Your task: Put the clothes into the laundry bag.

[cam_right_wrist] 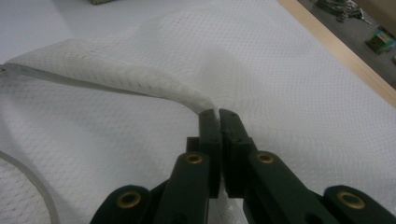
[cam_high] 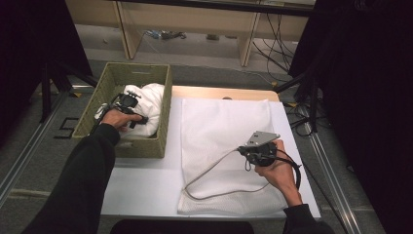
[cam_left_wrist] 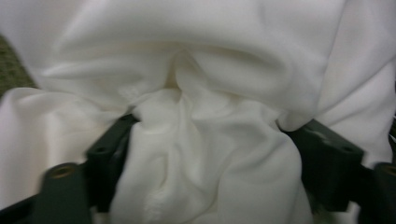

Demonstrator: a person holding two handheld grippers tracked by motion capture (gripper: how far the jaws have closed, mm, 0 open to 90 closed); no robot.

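Left gripper [cam_high: 127,103]: sat at upper left of the high view, inside the basket, jaws spread wide with a fold of white cloth bulging between them; pressing of the pads on it not clear
White garment [cam_left_wrist: 201,116]: lay bunched in the basket, crumpled around and over both black jaws in the left gripper view
Basket [cam_high: 146,73]: woven, olive-green, stood at upper left of the high view, at the table's left edge
Right gripper [cam_right_wrist: 219,114]: jaws pressed together, pinched on the raised edge of the mesh bag, at centre of the right gripper view
Mesh bag [cam_high: 219,126]: white, spread flat at centre right of the high view, one edge lifted as a ridge
Table [cam_high: 136,190]: white top, carried bag and basket
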